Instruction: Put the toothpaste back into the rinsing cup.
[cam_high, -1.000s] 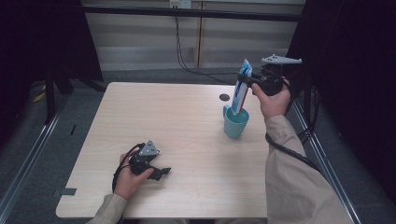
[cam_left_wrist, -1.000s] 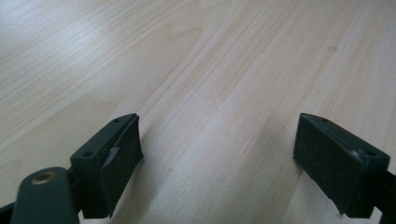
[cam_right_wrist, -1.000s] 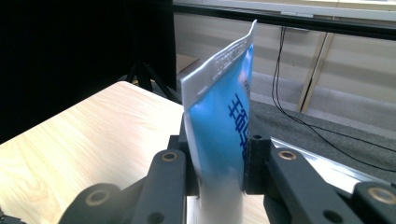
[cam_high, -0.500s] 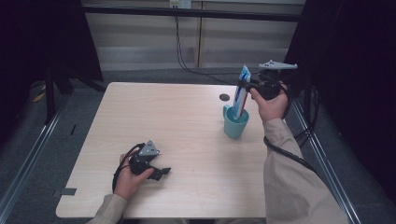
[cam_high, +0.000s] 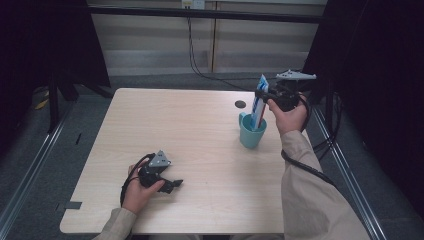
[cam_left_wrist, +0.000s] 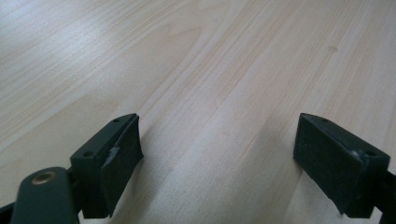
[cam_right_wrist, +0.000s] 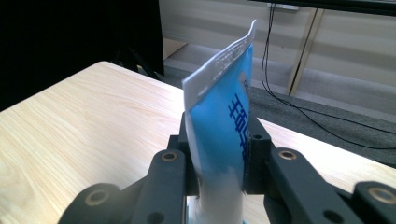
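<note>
1. The left tool (cam_high: 172, 185) lies on the counter (cam_high: 200, 145) near its front edge, the left hand (cam_high: 140, 187) wrapped around its body, forearm coming in from below. Its jaws stand wide apart with nothing between them.
2. The left gripper view adds only pale wood grain between its two black pads (cam_left_wrist: 119, 163), which sit just above or on the counter; I cannot tell which.
3. Farther back, on the right side, a teal cup (cam_high: 251, 132) stands upright. A blue-and-white tube (cam_high: 259, 107) rests with its lower end inside the cup and its flat crimped end up, tilted slightly.
4. The right tool (cam_high: 262, 95) is clamped shut on the tube's upper part, with the right hand (cam_high: 289, 117) raised behind it, above the cup.
5. The right gripper view shows what the high view does not: dark blue print on the tube (cam_right_wrist: 224, 126), too skewed to read, and small marks along the white crimp.
6. A small dark round spot (cam_high: 240, 104) lies on the counter just behind the cup.
</note>
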